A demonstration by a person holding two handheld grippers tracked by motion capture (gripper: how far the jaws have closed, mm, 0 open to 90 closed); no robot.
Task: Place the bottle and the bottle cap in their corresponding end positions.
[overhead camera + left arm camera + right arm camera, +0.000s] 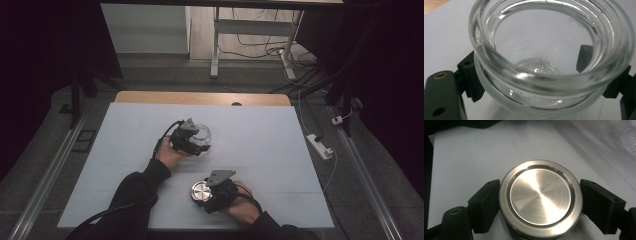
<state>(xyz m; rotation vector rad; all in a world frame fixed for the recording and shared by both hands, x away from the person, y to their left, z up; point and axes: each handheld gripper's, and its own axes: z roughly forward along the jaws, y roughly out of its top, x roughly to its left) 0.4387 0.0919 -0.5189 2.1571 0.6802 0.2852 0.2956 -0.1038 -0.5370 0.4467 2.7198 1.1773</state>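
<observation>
Right now the clear glass jar (549, 57) sits clasped between my left fingers (474, 82), just left of the middle of the high frame. In my left gripper view its thick, ringed rim opens toward the camera, lidless, with a dimpled round base showing through the bottom; one black pad presses the wall at lower left and the other shows through the glass at right. From above the jar (202, 134) is a pale, see-through bulge just beyond my left gripper (192, 142).

The round metal lid (541, 198) is brushed steel with a raised rim and a shallow sunken centre that catches the light. My right fingers (485, 205) are clamped on its two sides, pads touching the edge. In the high frame the lid (200, 190) lies low and centre, just left of my right gripper (212, 195), near the jar but apart from it.

Both rest over the pale sheet covering the bench (260, 125). Wide bare sheet spreads toward the upper right and right of the frame, and a fair strip to the left; the near edge runs close under my right hand (242, 207). A wooden strip (202, 98) shows along the far edge, and beyond it lies grey floor (165, 72) with a white frame leg (215, 45) and loose cables (260, 47).
</observation>
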